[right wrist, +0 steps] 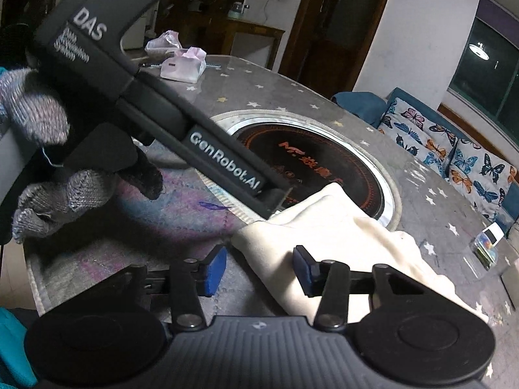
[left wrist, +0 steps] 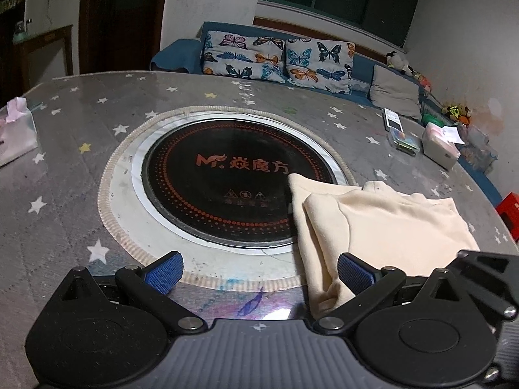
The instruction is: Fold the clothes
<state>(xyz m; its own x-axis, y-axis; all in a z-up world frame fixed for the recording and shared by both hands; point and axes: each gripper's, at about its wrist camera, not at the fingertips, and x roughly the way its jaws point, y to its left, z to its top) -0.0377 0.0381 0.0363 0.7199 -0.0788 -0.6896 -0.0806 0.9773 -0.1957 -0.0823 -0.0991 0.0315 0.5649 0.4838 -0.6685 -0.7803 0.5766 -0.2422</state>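
Note:
A cream garment [left wrist: 382,227] lies folded on the right side of the round table, its far corner over the black cooktop [left wrist: 227,175]. My left gripper [left wrist: 261,274] is open and low over the table. Its right pad [left wrist: 355,274] rests against the garment's left edge, and its left pad is over bare cloth. In the right wrist view the garment [right wrist: 340,230] stretches away to the right. My right gripper [right wrist: 259,270] is open, with the garment's near edge lying between its fingers. The left tool's long body [right wrist: 162,123] crosses that view, held by a gloved hand [right wrist: 48,188].
The table wears a grey star-print cover [left wrist: 81,194]. A pink tissue pack [left wrist: 14,129] sits at the left edge. A remote [left wrist: 392,118], a small case and a white box [left wrist: 441,149] lie at the far right. A blue sofa with butterfly cushions [left wrist: 279,55] stands behind.

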